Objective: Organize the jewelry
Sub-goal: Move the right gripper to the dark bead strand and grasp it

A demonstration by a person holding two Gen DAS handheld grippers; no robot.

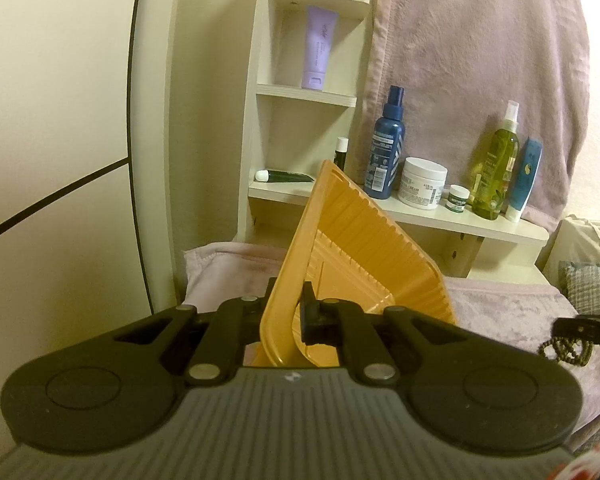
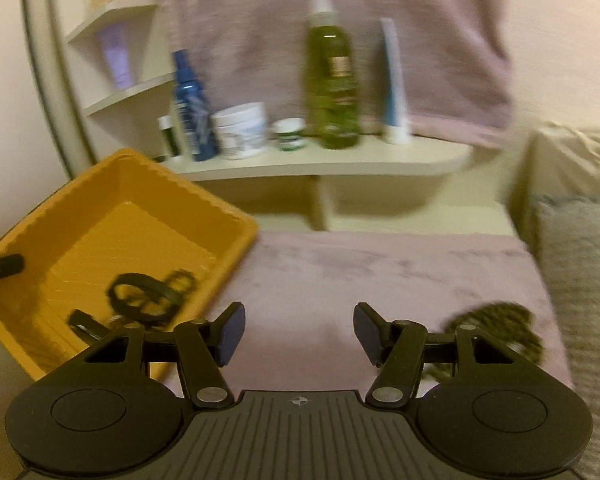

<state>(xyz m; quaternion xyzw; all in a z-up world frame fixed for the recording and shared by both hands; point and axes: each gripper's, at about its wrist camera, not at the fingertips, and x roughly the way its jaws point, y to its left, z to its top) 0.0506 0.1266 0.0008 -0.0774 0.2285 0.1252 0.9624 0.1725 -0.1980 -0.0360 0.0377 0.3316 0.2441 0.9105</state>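
My left gripper point(image 1: 288, 312) is shut on the near rim of a yellow plastic tray point(image 1: 360, 248) and holds it tilted. In the right wrist view the tray point(image 2: 228, 220) sits at the left on the pink cloth, with dark bracelets point(image 2: 144, 296) lying inside it. My right gripper point(image 2: 298, 334) is open and empty above the pink cloth point(image 2: 380, 264). A dark green beaded necklace point(image 2: 496, 328) lies on the cloth just right of its right finger. It also shows in the left wrist view point(image 1: 568, 350), beside the right gripper's fingertip point(image 1: 588, 326).
A white shelf point(image 1: 440, 216) behind the cloth carries a blue spray bottle point(image 1: 386, 148), a white cream jar point(image 1: 422, 184), a small green jar point(image 1: 458, 198), a green spray bottle point(image 1: 496, 168) and a blue tube point(image 1: 524, 180). A grey cushion point(image 2: 580, 272) lies at the right.
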